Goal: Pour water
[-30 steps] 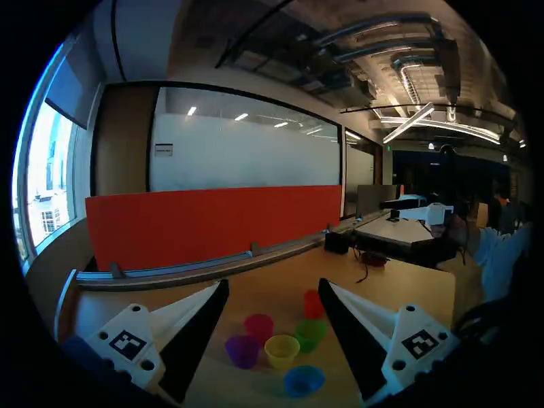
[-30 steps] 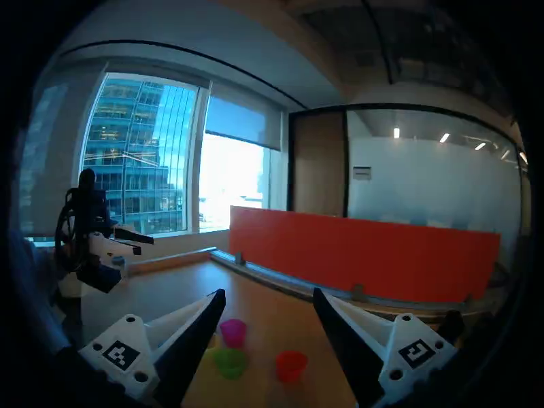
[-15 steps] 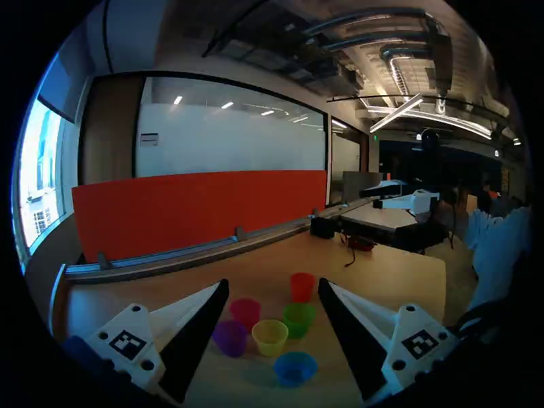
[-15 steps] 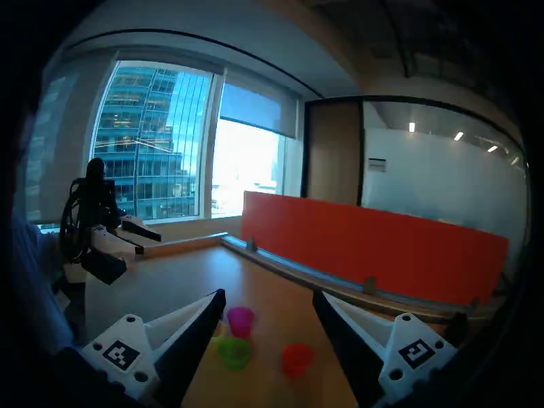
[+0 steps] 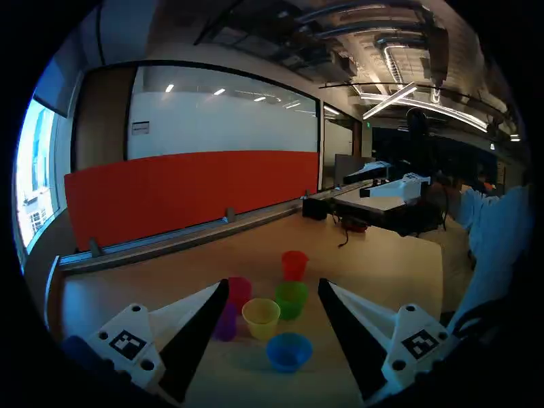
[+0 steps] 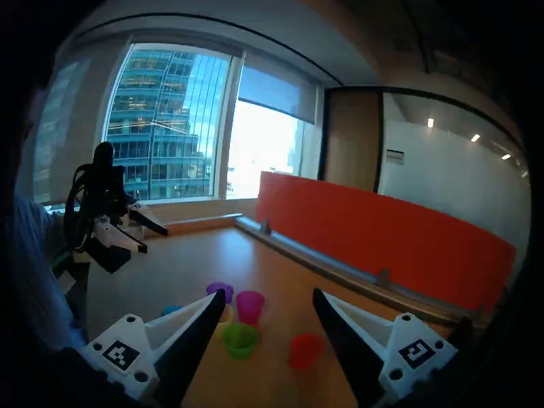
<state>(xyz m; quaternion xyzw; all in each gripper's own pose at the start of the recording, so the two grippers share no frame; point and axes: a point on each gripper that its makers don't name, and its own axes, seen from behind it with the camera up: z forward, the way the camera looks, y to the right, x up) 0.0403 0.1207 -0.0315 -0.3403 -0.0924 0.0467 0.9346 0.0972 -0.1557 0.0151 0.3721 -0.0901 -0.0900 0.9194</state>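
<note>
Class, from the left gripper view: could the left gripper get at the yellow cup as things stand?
Probably yes. The left gripper is open and the yellow cup stands centred ahead of it. The blue cup, nearer and right, crowds a low approach; from above the way looks free.

The left tool [image 5: 272,281] hangs over the counter [image 5: 387,265], fingers spread wide and gripping nothing. Between them stand the blue cup [image 5: 288,351] nearest, then the yellow cup [image 5: 261,318], green cup [image 5: 291,299] and red cup [image 5: 294,264] farthest. The pink cup [image 5: 239,291] and purple cup [image 5: 226,322] sit partly behind its left finger.
</note>
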